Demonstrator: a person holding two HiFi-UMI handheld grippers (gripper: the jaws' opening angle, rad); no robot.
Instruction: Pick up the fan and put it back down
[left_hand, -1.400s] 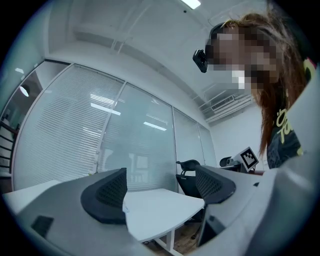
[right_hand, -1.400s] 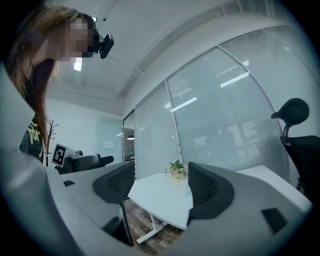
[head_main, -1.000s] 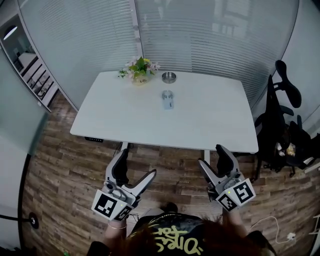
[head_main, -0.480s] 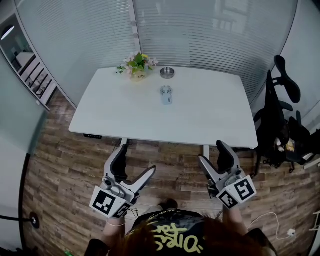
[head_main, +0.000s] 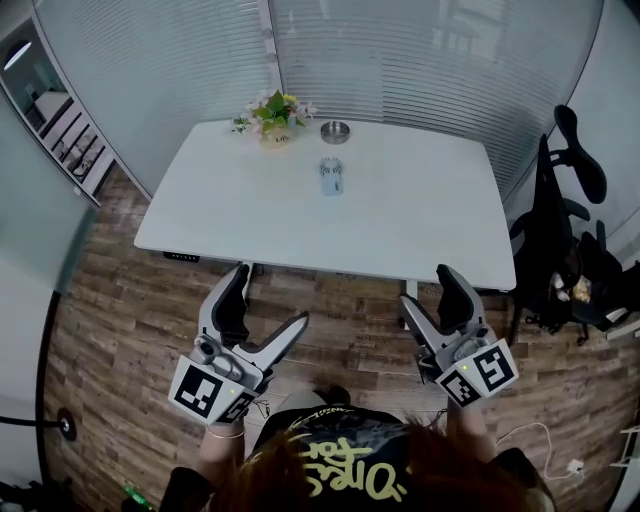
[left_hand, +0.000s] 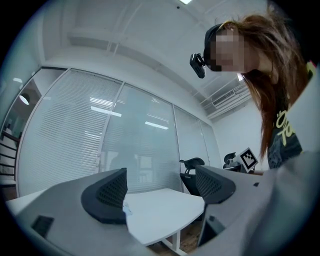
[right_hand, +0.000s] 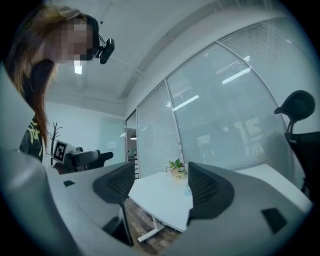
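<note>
**Fan pickup: nothing grabbed yet, so it's all about the reach**

Everything here is placed off the white table (head_main: 420, 230). A black office chair (head_main: 565, 235) sits off the table's right end. Both grippers hang short of the table's near edge, over the wood floor (head_main: 110, 330). The left gripper (head_main: 270, 300) and the right gripper (head_main: 428, 290) each have their jaws spread wide with nothing between them.

At the table's far edge there's a little pot of flowers (head_main: 268, 110), with a round metal ashtray (head_main: 335, 131) just beside it. The fan (head_main: 332, 176), a small handheld one, lies flat on the table's far half. It's just on the near side of the ashtray, not touching it.

My take is that the step in hand is the approach. It's a long reach, so pick one gripper and carry it in low over the tabletop with the jaws kept wide. Straddle the fan's narrow body, not the round head. It looks light and will probably skid, so close slowly. Lift straight up, clear of the ashtray.
</note>
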